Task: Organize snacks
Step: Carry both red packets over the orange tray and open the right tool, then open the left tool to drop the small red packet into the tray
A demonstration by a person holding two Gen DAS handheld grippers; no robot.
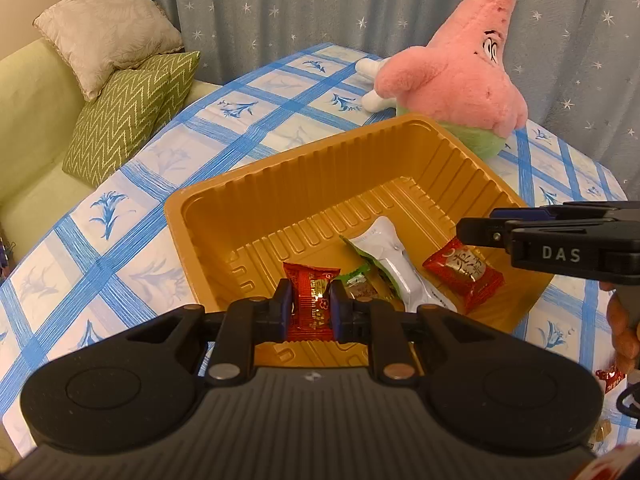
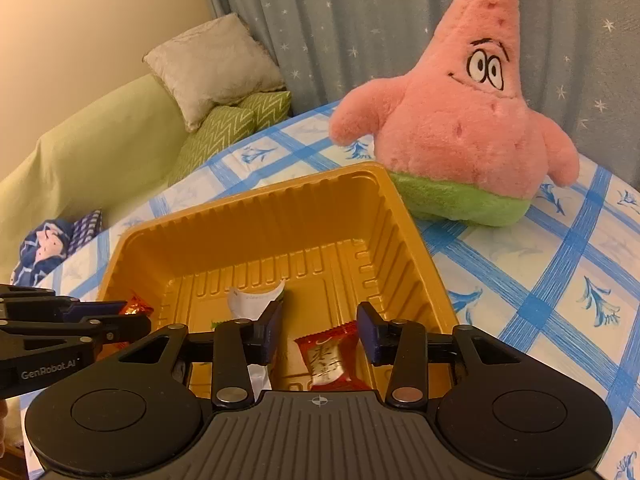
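A gold plastic tray sits on the blue-checked tablecloth. My left gripper is shut on a red snack packet and holds it over the tray's near edge. In the tray lie a white and green packet, a small green packet and a red packet with white characters. My right gripper is open over the tray, above that red packet. The right gripper also shows in the left wrist view, and the left gripper shows in the right wrist view.
A pink star plush toy stands on the table just behind the tray. A red candy lies on the cloth at right. A green sofa with cushions is beyond the table's left edge. A starred curtain hangs behind.
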